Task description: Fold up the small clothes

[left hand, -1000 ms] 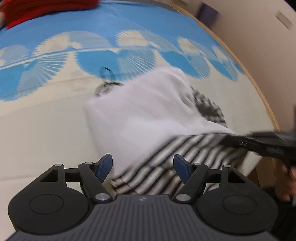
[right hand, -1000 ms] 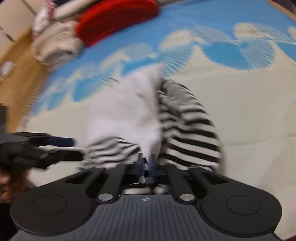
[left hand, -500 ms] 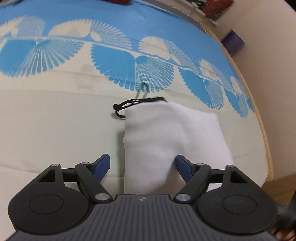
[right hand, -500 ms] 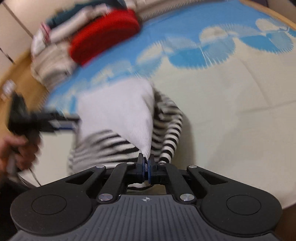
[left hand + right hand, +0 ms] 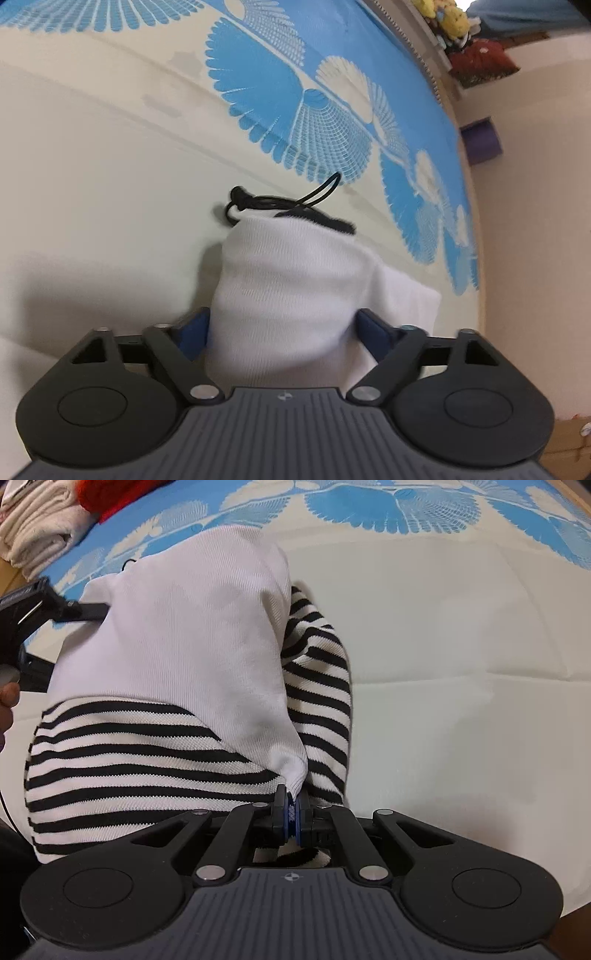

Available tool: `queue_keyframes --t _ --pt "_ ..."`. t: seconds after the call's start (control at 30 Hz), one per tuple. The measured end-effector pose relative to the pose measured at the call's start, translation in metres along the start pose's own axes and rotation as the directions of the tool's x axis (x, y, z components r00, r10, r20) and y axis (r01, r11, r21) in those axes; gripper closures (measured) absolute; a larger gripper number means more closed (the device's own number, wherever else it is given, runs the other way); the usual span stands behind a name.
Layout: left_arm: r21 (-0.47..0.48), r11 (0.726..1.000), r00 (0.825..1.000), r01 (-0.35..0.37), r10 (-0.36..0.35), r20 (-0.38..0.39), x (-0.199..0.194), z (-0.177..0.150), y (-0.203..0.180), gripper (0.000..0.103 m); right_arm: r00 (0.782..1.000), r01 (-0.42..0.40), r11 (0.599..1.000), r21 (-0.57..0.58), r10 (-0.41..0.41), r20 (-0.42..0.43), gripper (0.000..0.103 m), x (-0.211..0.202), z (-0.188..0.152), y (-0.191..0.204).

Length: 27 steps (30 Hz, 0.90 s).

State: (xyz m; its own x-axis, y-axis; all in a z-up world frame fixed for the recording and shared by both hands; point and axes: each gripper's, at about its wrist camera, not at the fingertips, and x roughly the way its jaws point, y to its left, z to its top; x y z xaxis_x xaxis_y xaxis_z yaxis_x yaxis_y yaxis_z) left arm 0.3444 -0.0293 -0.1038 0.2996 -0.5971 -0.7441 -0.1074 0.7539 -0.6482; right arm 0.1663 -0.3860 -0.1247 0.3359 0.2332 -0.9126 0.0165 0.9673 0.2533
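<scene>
A small garment (image 5: 192,635), white with black-and-white striped parts (image 5: 122,753), lies bunched on the bed. My right gripper (image 5: 291,814) is shut on the garment's white edge, at its near end. In the left wrist view the white cloth (image 5: 295,288) fills the gap between the open blue pads of my left gripper (image 5: 282,332); the jaws stand wide, not closed on it. A black drawstring (image 5: 280,201) sticks out at the cloth's far end. The left gripper also shows at the garment's left side in the right wrist view (image 5: 44,602).
The bed cover (image 5: 92,166) is cream with a blue fan pattern (image 5: 303,110). Folded cream and red clothes (image 5: 44,528) lie stacked at the far left. The bed's wooden edge (image 5: 480,258) and a wall run along the right in the left wrist view.
My left gripper has moved in to the white cloth, which now sits between its open pads. My right gripper stays shut on the garment's edge and has drawn closer to the pile.
</scene>
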Motion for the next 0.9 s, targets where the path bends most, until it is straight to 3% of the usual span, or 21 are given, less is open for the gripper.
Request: queue_keyframes --t 0.03,0.07,0.17,0.27,0.3,0.33,0.37,0.4,0.43,0.47,0.53,0.63,0.67,0.73,0.83,0.87,0.9 --pt "0.028 1.000 1.000 -0.007 0.006 0.013 0.000 0.001 -0.002 0.042 1.000 0.000 1.000 0.002 0.000 -0.002 0.101 0.001 0.001 0.002" --pt "0.049 0.999 1.000 -0.022 0.021 0.011 0.000 0.003 -0.005 0.061 1.000 0.001 1.000 0.005 -0.001 -0.002 0.101 0.001 0.003 0.003" --pt "0.148 0.989 0.998 -0.005 -0.005 0.067 -0.020 0.013 -0.020 0.068 0.999 -0.016 1.000 0.007 0.016 0.028 0.101 -0.001 0.011 0.009" --pt "0.246 0.967 0.982 -0.072 0.024 0.190 -0.054 0.025 -0.034 0.066 0.994 -0.069 0.998 -0.004 0.069 0.084 0.101 -0.006 0.019 0.023" --pt "0.269 0.957 0.971 -0.110 0.045 0.235 -0.065 0.029 -0.037 0.059 0.990 -0.097 0.995 -0.006 0.097 0.107 0.101 -0.008 0.021 0.027" --pt "0.274 0.948 0.955 -0.160 0.078 0.286 -0.075 0.033 -0.038 0.053 0.984 -0.126 0.992 -0.007 0.125 0.127 0.101 -0.010 0.024 0.031" --pt "0.255 0.943 0.933 -0.212 0.118 0.341 -0.085 0.036 -0.037 0.039 0.978 -0.151 0.988 -0.008 0.151 0.145 0.101 -0.012 0.026 0.035" --pt "0.240 0.937 0.906 -0.253 0.143 0.398 -0.098 0.038 -0.036 0.037 0.973 -0.168 0.986 -0.013 0.167 0.159 0.101 -0.013 0.028 0.042" --pt "0.261 0.928 0.891 -0.267 0.135 0.434 -0.109 0.036 -0.037 0.037 0.971 -0.170 0.985 -0.018 0.171 0.165 0.101 -0.013 0.030 0.046" --pt "0.285 0.920 0.887 -0.268 0.120 0.445 -0.119 0.034 -0.038 0.037 0.971 -0.168 0.986 -0.024 0.170 0.167 0.101 -0.011 0.033 0.053" --pt "0.308 0.925 0.909 -0.220 0.081 0.408 -0.128 0.029 -0.035 0.039 0.972 -0.166 0.986 -0.027 0.168 0.165 0.101 -0.006 0.036 0.063" --pt "0.365 0.918 0.972 -0.155 0.077 0.220 -0.117 0.015 -0.025 0.040 0.985 -0.093 0.995 -0.024 0.096 0.145 0.101 0.001 0.038 0.069" --pt "0.400 0.903 0.982 -0.155 0.099 0.158 -0.109 0.007 -0.023 0.040 0.988 -0.087 0.996 0.000 0.087 0.130 0.101 0.006 0.040 0.068" --pt "0.509 0.843 0.984 -0.172 0.166 0.058 -0.085 -0.014 -0.021 0.040 0.990 -0.074 0.997 0.027 0.070 0.124 0.101 0.009 0.045 0.068" --pt "0.679 0.670 0.944 -0.299 0.311 0.109 -0.055 -0.051 -0.014 0.036 0.993 -0.053 0.999 0.001 0.052 0.102 0.100 0.014 0.046 0.078" --pt "0.704 0.635 0.938 -0.318 0.319 0.136 -0.053 -0.057 -0.013 0.033 0.994 -0.062 0.998 -0.008 0.062 0.091 0.100 0.016 0.047 0.080" --pt "0.698 0.645 0.941 -0.313 0.311 0.134 -0.055 -0.056 -0.012 0.033 0.993 -0.071 0.997 -0.011 0.072 0.095 0.099 0.015 0.048 0.082"
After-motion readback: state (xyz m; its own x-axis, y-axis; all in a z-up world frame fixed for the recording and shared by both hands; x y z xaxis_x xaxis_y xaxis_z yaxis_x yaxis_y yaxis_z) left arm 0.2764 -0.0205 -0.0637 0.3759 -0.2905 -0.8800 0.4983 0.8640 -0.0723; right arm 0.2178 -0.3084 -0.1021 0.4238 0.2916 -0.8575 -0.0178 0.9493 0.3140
